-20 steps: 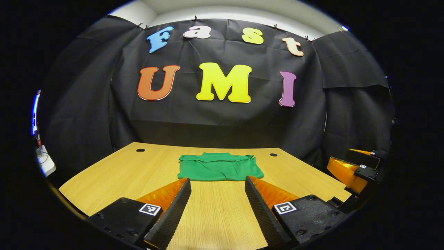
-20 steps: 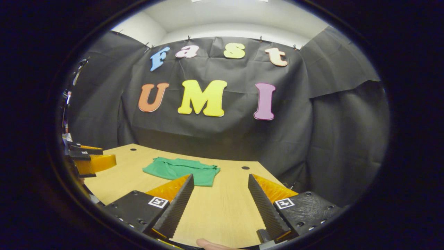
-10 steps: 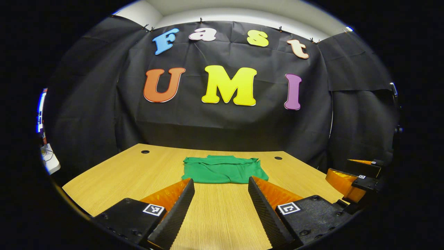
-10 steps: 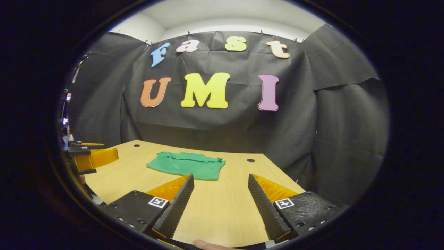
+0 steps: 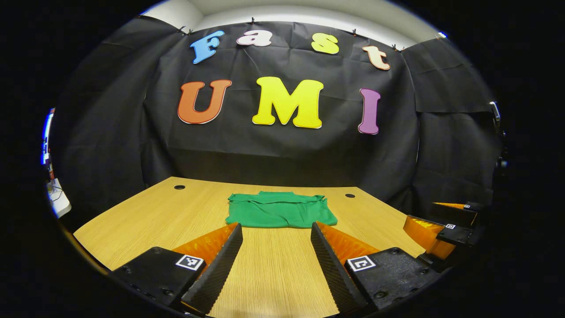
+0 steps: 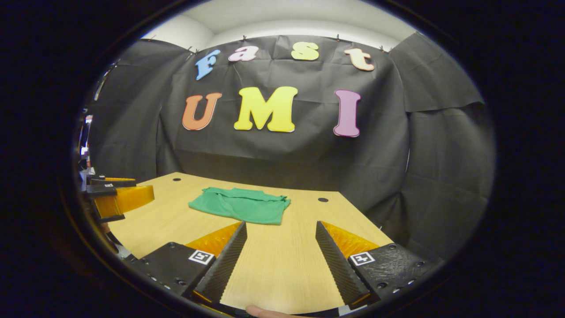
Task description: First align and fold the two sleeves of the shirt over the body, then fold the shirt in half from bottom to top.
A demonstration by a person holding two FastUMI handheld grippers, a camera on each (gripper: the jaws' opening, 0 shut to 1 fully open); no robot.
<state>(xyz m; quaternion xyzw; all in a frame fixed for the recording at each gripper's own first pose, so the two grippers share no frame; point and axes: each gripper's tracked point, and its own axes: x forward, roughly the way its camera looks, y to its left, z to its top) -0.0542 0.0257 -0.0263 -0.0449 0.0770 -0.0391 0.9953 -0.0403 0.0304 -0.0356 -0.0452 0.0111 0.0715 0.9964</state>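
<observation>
Light wooden table [image 5: 132, 221]. Folded green cloth shirt [image 5: 279, 213] lies flat toward its far edge, ahead of left gripper [image 5: 276, 247] and right gripper [image 6: 280, 247]; both hover apart, touching nothing.

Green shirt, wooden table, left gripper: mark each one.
green shirt [image 5: 280, 215], left gripper view, middle of the folded body.
wooden table [image 5: 145, 216], left gripper view, bare top left of the shirt.
left gripper [image 5: 276, 227], left gripper view, midway between its fingertips.

Folded shirt [image 5: 280, 213] on table [image 5: 145, 216], far side; booth wall behind table.
</observation>
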